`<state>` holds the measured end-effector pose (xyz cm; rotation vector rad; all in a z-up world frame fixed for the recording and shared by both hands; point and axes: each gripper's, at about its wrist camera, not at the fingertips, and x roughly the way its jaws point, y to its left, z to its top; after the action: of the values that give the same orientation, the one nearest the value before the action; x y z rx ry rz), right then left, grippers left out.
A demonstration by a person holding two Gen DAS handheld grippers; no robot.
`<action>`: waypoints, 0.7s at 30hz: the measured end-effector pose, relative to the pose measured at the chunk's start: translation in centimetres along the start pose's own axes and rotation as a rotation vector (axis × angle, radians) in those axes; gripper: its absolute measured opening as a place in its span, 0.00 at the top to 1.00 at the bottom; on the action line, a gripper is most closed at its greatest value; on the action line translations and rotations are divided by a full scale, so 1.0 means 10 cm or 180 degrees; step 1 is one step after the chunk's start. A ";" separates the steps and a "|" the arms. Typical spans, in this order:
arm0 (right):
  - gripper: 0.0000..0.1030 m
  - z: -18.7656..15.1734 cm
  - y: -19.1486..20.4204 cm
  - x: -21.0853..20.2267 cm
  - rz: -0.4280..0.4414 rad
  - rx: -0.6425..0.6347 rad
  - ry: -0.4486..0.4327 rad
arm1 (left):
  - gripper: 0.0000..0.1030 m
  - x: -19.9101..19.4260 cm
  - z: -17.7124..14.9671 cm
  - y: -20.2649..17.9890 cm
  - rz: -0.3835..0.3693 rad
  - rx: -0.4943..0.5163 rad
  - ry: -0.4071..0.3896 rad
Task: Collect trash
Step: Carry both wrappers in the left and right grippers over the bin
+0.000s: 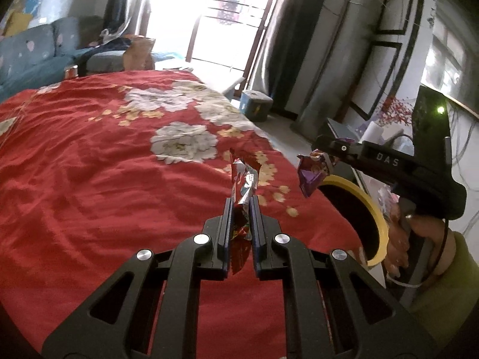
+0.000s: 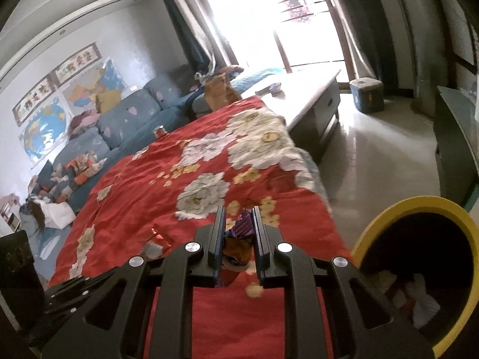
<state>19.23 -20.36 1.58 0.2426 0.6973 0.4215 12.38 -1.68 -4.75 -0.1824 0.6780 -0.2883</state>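
Observation:
My left gripper [image 1: 240, 202] is shut on a crumpled red and silver snack wrapper [image 1: 243, 185], held above the red floral cloth [image 1: 89, 179]. My right gripper [image 2: 238, 214] is shut on a purple and orange wrapper [image 2: 239, 239]. It shows in the left wrist view [image 1: 324, 157] to the right, with the purple wrapper [image 1: 312, 175] hanging above the yellow-rimmed black bin [image 1: 374, 206]. In the right wrist view the bin [image 2: 374, 227] stands at the lower right beside the table, with white and pale trash inside. The left gripper and its red wrapper [image 2: 158, 239] show at the lower left.
The cloth [image 2: 149, 194] covers a long low table. A small can [image 2: 160, 131] stands at its far left edge. A blue sofa [image 2: 125, 119] with clutter runs along the left. A blue box [image 2: 366, 94] sits on the floor near the window.

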 end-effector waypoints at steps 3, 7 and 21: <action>0.84 0.00 -0.12 -0.09 -0.0053 0.0064 -0.0043 | 0.94 0.03 -0.01 -0.13 -0.0042 0.0076 0.0019; 0.84 -0.01 -0.29 -0.20 -0.0135 0.0120 -0.0098 | 0.94 0.09 -0.02 -0.30 -0.0111 0.0173 0.0058; 0.84 -0.13 -0.84 -0.48 -0.0457 0.0307 -0.0191 | 0.94 0.31 0.03 -0.90 -0.0325 0.0516 0.0167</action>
<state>17.53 -29.92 0.36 0.2932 0.6722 0.2428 13.09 -11.12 -4.02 -0.0547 0.6949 -0.4455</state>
